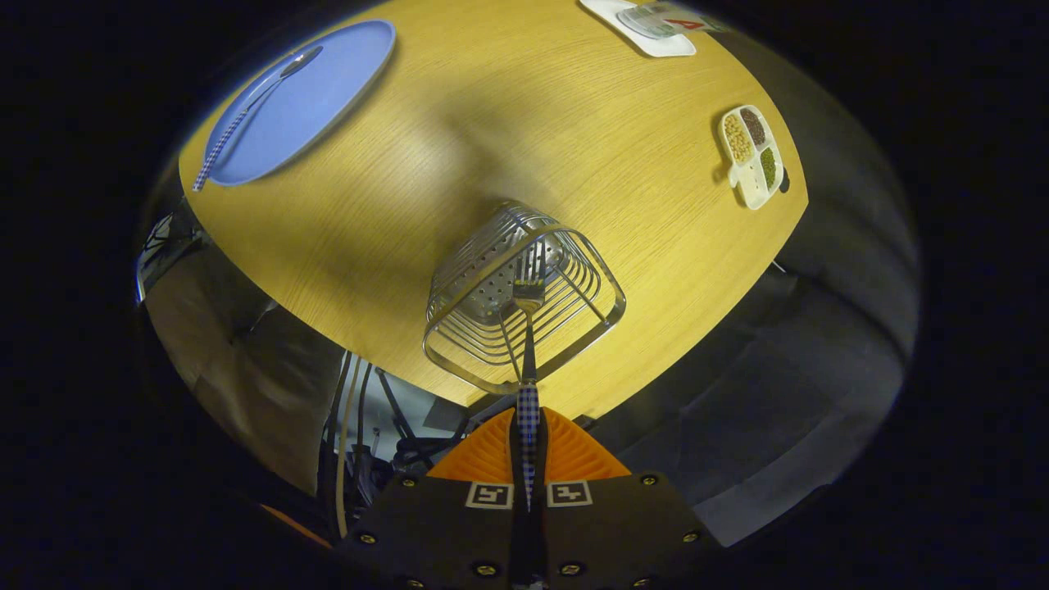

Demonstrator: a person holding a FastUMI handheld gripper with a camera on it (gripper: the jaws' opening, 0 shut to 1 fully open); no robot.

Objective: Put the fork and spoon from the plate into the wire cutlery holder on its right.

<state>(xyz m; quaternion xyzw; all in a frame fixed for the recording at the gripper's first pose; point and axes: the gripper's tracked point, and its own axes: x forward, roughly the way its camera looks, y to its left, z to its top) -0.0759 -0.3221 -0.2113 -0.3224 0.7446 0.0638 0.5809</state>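
My gripper [529, 418] is shut on the checked handle of the fork [529, 328], which points straight ahead of the fingers. The fork's head reaches down into the open top of the wire cutlery holder [459, 283], which stands near the table's front edge. Far beyond and to the left lies the blue plate [328, 90]. The spoon [246, 111] rests on it with its bowl at the far end and its checked handle sticking out over the near rim.
A wooden table [508, 123] carries a small white divided dish [752, 156] of beans at the right and a white flat item [651, 24] at the far edge. Below the table edge hang cables [352, 442] and dark floor.
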